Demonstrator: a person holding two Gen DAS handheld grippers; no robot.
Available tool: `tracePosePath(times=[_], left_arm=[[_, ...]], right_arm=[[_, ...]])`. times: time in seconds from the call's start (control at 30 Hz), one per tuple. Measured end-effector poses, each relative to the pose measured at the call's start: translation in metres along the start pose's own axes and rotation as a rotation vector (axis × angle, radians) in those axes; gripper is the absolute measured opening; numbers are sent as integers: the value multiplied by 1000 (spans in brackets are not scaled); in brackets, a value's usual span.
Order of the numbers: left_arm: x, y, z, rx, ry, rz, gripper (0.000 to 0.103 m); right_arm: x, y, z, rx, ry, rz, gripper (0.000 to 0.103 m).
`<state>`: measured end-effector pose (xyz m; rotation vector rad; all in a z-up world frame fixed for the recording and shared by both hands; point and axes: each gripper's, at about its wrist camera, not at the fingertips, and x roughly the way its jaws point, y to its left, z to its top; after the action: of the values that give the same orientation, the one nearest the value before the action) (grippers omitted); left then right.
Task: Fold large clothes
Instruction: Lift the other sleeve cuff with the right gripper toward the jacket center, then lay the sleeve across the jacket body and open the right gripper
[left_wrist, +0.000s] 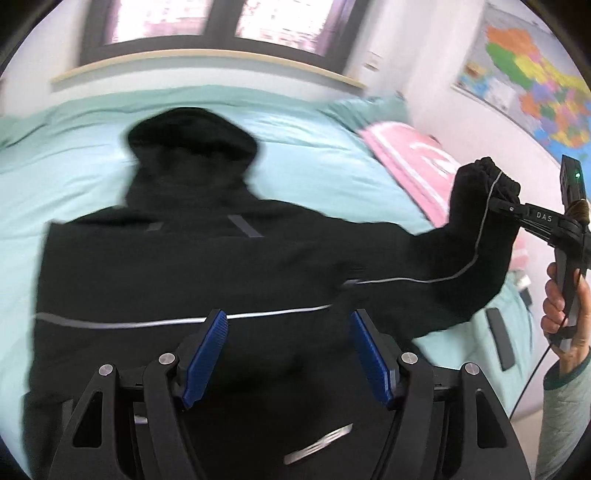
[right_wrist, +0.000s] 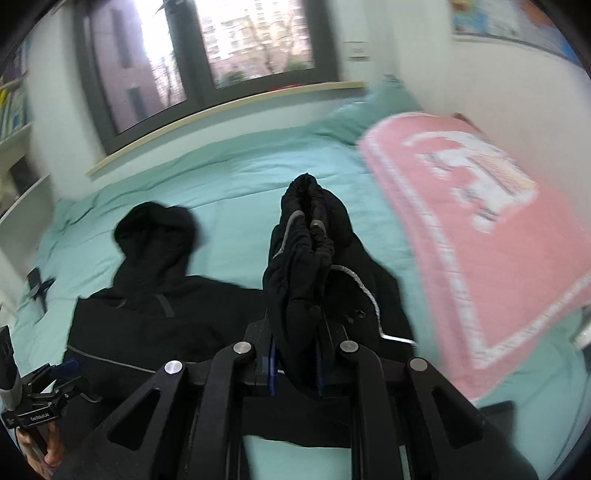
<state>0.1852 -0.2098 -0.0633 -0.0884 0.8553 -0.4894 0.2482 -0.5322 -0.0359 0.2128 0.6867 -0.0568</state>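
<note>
A black hooded jacket (left_wrist: 184, 266) with thin grey piping lies back-up on the teal bed (left_wrist: 74, 147), hood (left_wrist: 192, 136) toward the window. My left gripper (left_wrist: 288, 354) is open with blue pads, hovering over the jacket's lower back and holding nothing. My right gripper (left_wrist: 498, 201) is shut on the jacket's right sleeve cuff (left_wrist: 480, 181) and holds it lifted above the bed. In the right wrist view the gripper (right_wrist: 295, 354) clamps the bunched sleeve cuff (right_wrist: 306, 221), with the jacket body (right_wrist: 155, 325) to the left. The left gripper (right_wrist: 62, 373) shows at lower left.
A pink blanket (right_wrist: 480, 229) lies on the bed's right side near the wall. A dark phone-like object (left_wrist: 500, 338) lies near the bed's right edge. A window and sill run behind the bed. A colourful map (left_wrist: 535, 74) hangs on the right wall.
</note>
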Motion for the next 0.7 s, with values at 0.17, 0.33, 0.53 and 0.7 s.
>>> tracePosePath(times=[0.17,0.33,0.53,0.7], left_arm=[[-25,68,-22,-80,-10,64,70],[-33,126,-56,-141,21,119,70],[-24,166,-93,-211,55,88,70],[-15,181,-111,-229,36,43,70]], right_arm=[[28,100,-3,-80,57,68,18],[62,194,-17,-167,128,133,18],[104,301,-49,-283,228,218,18],[151,358,-89,-332,335,236,18]])
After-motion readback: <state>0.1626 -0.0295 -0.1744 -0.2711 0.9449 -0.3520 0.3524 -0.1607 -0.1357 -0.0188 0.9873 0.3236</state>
